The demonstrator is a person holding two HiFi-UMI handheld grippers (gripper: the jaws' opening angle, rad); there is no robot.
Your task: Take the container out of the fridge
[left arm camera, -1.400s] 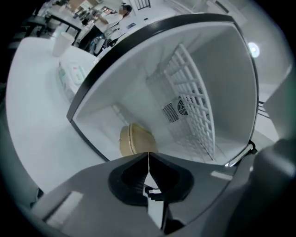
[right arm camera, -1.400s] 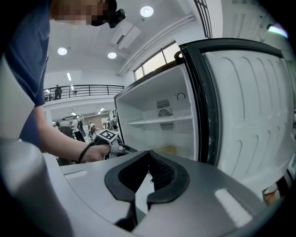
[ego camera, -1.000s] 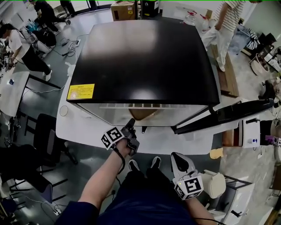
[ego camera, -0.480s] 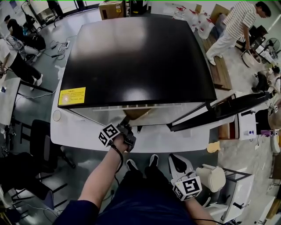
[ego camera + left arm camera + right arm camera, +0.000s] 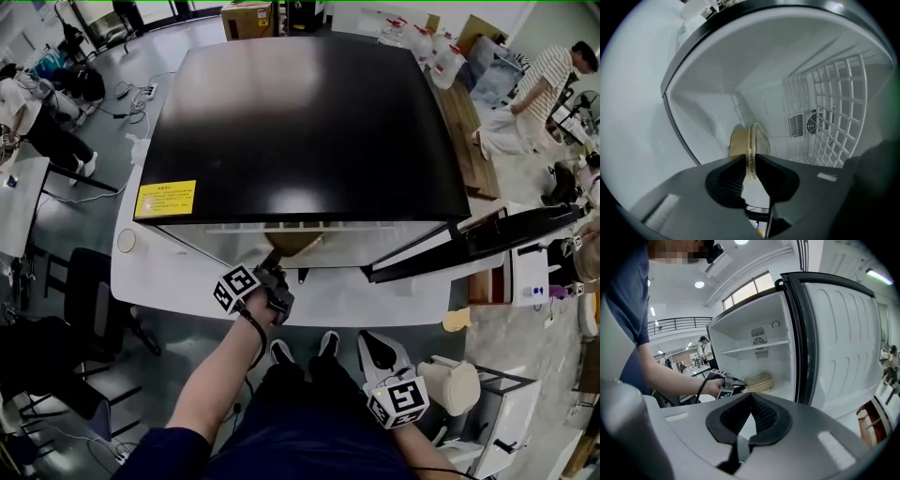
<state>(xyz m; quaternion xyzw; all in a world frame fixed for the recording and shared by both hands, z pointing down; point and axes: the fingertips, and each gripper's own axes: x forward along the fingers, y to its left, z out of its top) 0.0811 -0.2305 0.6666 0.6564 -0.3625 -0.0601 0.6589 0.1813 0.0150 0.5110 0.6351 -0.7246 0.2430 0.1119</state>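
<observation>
The black-topped fridge (image 5: 309, 122) fills the upper middle of the head view. Its door (image 5: 478, 242) stands open at the right. Inside, the tan container (image 5: 749, 140) sits on the white floor, at the centre of the left gripper view. The left gripper (image 5: 750, 164), its jaws just closing, grasps the container's rim. At the head view's lower right, the right gripper (image 5: 750, 397) is clenched on nothing.

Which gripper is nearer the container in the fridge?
Left. The left gripper reaches into the fridge; its jaws have just been closing on the container rim. The right gripper hangs back outside, well short of it.
</observation>
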